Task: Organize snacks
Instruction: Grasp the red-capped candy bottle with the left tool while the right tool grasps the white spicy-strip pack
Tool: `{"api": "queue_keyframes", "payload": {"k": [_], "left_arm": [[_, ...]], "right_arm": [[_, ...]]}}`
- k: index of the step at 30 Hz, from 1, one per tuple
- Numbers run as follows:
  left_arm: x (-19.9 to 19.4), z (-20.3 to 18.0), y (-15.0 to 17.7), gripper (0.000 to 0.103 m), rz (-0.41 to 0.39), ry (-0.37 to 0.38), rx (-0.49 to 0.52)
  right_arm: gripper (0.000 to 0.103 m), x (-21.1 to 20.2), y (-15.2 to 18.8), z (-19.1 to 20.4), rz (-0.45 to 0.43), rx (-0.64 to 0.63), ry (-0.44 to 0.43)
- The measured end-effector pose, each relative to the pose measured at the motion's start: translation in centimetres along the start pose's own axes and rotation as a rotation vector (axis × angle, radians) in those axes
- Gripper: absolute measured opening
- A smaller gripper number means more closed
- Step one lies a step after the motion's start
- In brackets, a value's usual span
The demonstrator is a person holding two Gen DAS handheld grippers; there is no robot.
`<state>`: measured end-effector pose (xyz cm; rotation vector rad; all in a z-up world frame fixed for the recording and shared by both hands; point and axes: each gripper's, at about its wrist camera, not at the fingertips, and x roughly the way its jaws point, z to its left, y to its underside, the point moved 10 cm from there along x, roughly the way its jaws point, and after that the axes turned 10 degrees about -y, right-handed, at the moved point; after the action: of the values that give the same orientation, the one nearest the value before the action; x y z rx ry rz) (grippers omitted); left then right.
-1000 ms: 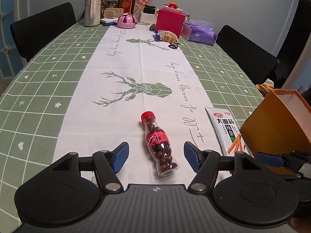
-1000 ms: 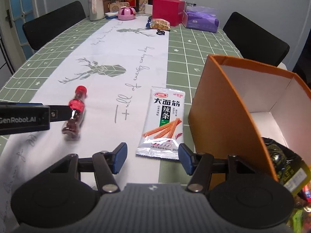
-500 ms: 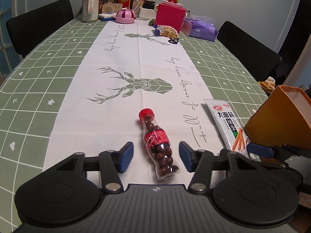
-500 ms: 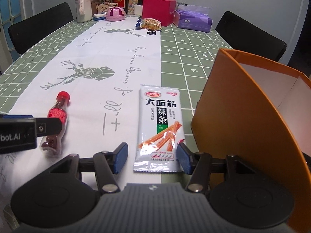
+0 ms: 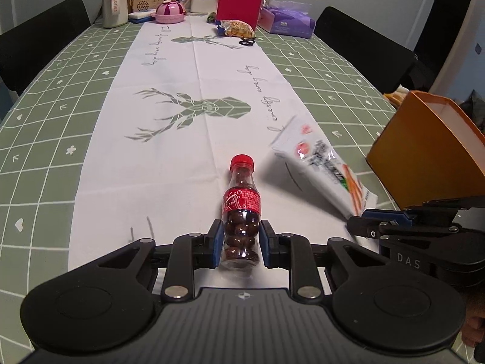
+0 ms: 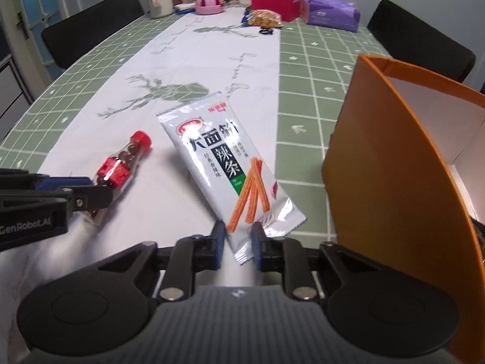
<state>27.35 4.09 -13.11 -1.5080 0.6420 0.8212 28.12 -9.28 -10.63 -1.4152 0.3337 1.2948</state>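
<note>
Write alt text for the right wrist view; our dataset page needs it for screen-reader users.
The right gripper pinches the bottom edge of a silver spicy-strip snack packet beside an open orange box. To its left, the left gripper clamps a red-capped candy bottle.

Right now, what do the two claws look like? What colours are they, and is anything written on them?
Both look alike. The left claw and right claw each have two blue finger pads on black jointed links with silver pivot pins, mounted on a ribbed grey body flanked by round black discs. Seen from the other camera, white lettering shows on their sides: "GenRobot.AI" on the left, "DAS" on the right. No cables or sleeves show.
</note>
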Motion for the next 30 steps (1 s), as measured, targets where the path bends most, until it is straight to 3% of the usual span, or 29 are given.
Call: {"api": "queue_keyframes", "payload": {"k": [2, 5, 8, 9, 11, 13, 17, 19, 23, 27, 30], "left_arm": [[-0.5, 0.2, 0.6, 0.028, 0.005, -0.001, 0.026], [-1.3, 0.7, 1.6, 0.028, 0.01, -0.008, 0.064], [-2.1, 1.3, 2.6, 0.028, 0.019, -0.014, 0.081], [-2.2, 1.7, 2.8, 0.028, 0.023, -0.018, 0.081], [-2.6, 2.2, 3.1, 0.028, 0.03, -0.02, 0.074], [-2.7, 2.5, 3.5, 0.031, 0.038, -0.011, 0.074], [-2.6, 2.5, 4.0, 0.061, 0.021, -0.043, 0.105], [-2.7, 2.3, 4.0, 0.065, 0.001, -0.049, 0.122], [-2.4, 1.9, 3.8, 0.065, -0.011, -0.052, 0.135], [-1.7, 2.1, 4.0, 0.041, 0.025, -0.037, 0.108], [-1.6, 2.2, 4.1, 0.034, 0.023, -0.039, 0.117]], "right_arm": [[0.007, -0.3, 0.6, 0.8, 0.023, -0.022, -0.03], [0.007, -0.8, 1.8, 2.4, 0.07, -0.07, -0.087], [0.011, -1.4, 2.0, 3.6, 0.051, -0.142, -0.096], [0.015, -1.5, 1.9, 3.8, 0.036, -0.164, -0.092], [0.052, -1.8, 1.1, 4.0, -0.016, -0.178, -0.069], [0.063, -1.9, 0.2, 3.8, -0.065, -0.175, -0.046], [0.068, -0.8, -1.1, 2.9, -0.107, -0.159, 0.004], [0.068, 0.0, -1.5, 2.3, -0.114, -0.145, 0.021], [0.068, 1.3, -2.1, 1.0, -0.123, -0.105, 0.046], [0.069, 2.3, -2.5, 0.0, -0.122, -0.049, 0.031], [0.07, 2.7, -2.8, -0.5, -0.133, -0.03, 0.019]]}}
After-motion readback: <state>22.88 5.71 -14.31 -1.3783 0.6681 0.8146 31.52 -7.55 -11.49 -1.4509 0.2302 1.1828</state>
